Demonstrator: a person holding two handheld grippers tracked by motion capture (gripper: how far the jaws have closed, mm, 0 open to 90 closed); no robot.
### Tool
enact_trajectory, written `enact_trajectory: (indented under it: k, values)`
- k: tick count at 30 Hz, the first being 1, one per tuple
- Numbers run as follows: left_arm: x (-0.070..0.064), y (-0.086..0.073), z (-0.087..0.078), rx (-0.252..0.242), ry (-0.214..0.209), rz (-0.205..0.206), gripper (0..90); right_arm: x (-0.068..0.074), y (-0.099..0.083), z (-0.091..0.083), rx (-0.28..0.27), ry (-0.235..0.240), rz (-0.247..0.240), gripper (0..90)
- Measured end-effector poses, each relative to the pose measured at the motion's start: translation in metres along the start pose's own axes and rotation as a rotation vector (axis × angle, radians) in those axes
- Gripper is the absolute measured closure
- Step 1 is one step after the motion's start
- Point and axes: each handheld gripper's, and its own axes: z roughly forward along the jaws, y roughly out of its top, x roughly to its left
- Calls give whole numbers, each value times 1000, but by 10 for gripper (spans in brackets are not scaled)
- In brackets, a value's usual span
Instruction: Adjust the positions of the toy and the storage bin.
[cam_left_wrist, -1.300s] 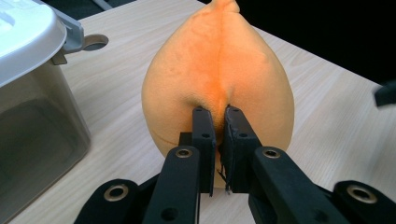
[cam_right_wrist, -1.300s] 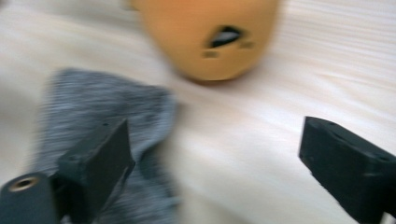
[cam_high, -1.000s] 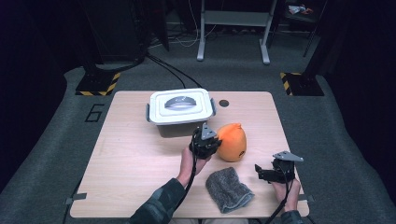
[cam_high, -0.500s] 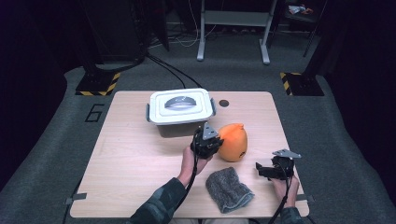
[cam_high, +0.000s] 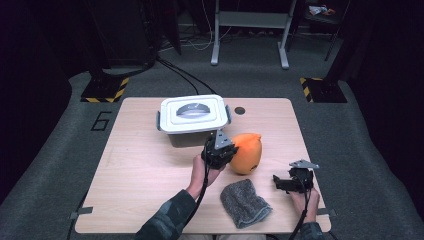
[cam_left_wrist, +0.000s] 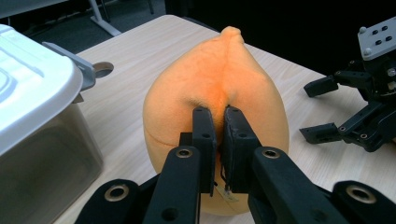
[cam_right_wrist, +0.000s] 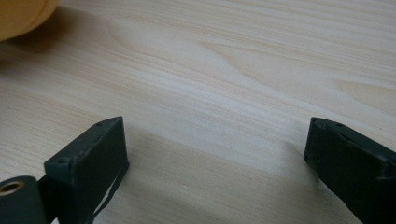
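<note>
Left gripper (cam_left_wrist: 218, 123) jaws nearly closed, pinching fabric of the orange plush (cam_left_wrist: 219, 88). Right gripper (cam_right_wrist: 215, 154) wide open, empty, just over table (cam_right_wrist: 233, 70).

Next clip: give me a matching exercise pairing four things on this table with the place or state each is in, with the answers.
Things:
1. orange plush peach-shaped toy
2. white-lidded clear plastic box
3. grey fuzzy cloth
4. right tongs

States:
A. lid on, at the table's far side
B. open, holding nothing, low over bare wood
C. pinched by the left tongs
D. crumpled at the near edge, between the two forearms

Pairs: 1-C, 2-A, 3-D, 4-B
</note>
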Motion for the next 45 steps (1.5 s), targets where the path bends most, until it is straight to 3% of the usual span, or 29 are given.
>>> enact_trajectory:
  k: [14, 30, 33, 45]
  values:
    - [6, 0, -23, 4, 16, 7, 847, 1, 0, 0, -8, 2, 6, 52]
    - [17, -8, -62, 16, 49, 18, 847, 1, -1, 0, -9, 2, 5, 56]
    - [19, -11, -71, 20, 56, 25, 846, 1, -1, 0, -9, 2, 5, 56]
    - [30, -35, -104, 14, 115, -12, 847, 1, -1, 0, -10, 1, 5, 57]
